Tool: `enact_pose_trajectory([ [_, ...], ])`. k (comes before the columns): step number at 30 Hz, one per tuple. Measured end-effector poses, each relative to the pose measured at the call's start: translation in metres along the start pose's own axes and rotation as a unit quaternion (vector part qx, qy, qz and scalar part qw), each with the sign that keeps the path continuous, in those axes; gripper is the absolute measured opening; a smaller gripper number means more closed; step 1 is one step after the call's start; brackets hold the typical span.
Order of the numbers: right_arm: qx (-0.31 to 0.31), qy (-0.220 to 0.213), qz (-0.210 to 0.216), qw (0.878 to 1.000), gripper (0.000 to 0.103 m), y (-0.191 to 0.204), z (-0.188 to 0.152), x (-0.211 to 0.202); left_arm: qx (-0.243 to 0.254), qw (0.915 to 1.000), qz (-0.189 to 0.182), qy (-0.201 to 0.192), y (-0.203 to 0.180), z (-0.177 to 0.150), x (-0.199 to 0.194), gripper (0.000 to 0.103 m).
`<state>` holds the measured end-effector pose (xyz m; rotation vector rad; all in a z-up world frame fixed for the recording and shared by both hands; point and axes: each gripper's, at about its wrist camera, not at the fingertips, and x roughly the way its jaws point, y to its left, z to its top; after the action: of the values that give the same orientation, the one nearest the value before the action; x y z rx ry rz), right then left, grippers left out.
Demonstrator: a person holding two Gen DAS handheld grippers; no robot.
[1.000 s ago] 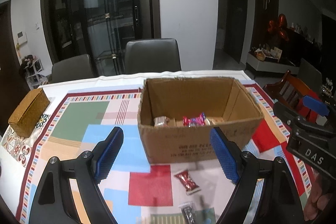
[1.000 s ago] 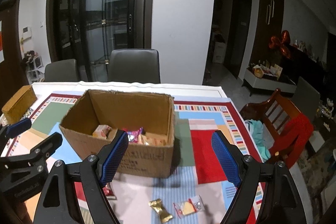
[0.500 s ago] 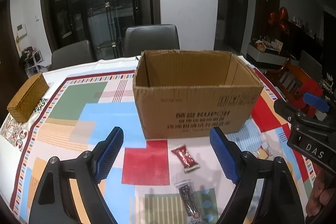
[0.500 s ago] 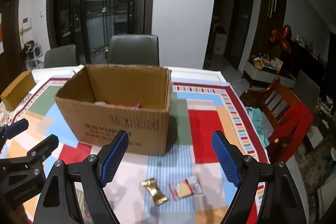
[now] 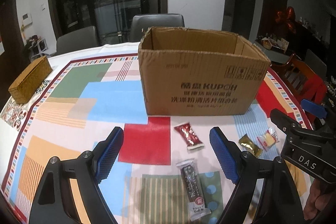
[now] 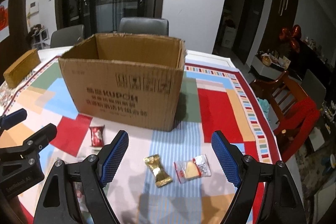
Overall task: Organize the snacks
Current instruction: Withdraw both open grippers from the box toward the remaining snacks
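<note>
So we've got the tabletop (image 5: 63, 110) under a colourful patchwork cloth, and the big open cardboard box (image 5: 201, 85) sits on it, its long side running left to right across our left view, printed face toward us. Off to the left there's a woven box (image 5: 29, 80), well apart from everything. The snacks all lie flat on the cloth in front of the box: a dark bar in clear wrap (image 5: 192, 184) pointing lengthwise toward the box, a red packet (image 5: 189, 135) angled a bit left, then a gold candy (image 6: 157, 170) tilted the same way and a clear packet with a pale biscuit (image 6: 192, 168) just beside it. Nothing blocks them. Our left hand-held gripper (image 5: 166, 155) is spread wide and empty over the red packet and bar; our right hand-held gripper (image 6: 170, 157) is wide and empty too, over the gold candy and biscuit.
</note>
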<state>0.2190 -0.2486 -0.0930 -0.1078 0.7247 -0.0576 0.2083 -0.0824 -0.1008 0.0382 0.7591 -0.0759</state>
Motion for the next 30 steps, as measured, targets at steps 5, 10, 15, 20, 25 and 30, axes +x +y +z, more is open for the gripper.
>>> enact_pose_trajectory([
  [5, -0.013, 0.008, 0.010, 1.000, 0.082, 0.002, -0.010, 0.007, -0.007, 0.9999, 0.007, 0.003, 0.000, -0.013, 0.003, 0.084],
  [10, -0.026, 0.013, 0.020, 0.999, 0.082, 0.005, -0.020, 0.013, -0.015, 0.9998, 0.003, 0.016, -0.005, -0.029, 0.008, 0.084],
  [15, -0.035, 0.019, 0.028, 0.999, 0.082, 0.005, -0.028, 0.019, -0.016, 0.9995, -0.003, 0.028, -0.011, -0.043, 0.012, 0.084],
  [20, -0.042, 0.025, 0.034, 0.998, 0.082, 0.003, -0.035, 0.024, -0.025, 0.9992, -0.001, 0.031, -0.013, -0.051, 0.014, 0.084],
  [25, -0.050, 0.032, 0.041, 0.997, 0.079, 0.003, -0.040, 0.030, -0.038, 0.9980, -0.003, 0.050, -0.014, -0.056, 0.022, 0.083],
  [30, -0.059, 0.040, 0.048, 0.996, 0.076, 0.005, -0.046, 0.038, -0.047, 0.9968, -0.004, 0.064, -0.014, -0.062, 0.031, 0.079],
])
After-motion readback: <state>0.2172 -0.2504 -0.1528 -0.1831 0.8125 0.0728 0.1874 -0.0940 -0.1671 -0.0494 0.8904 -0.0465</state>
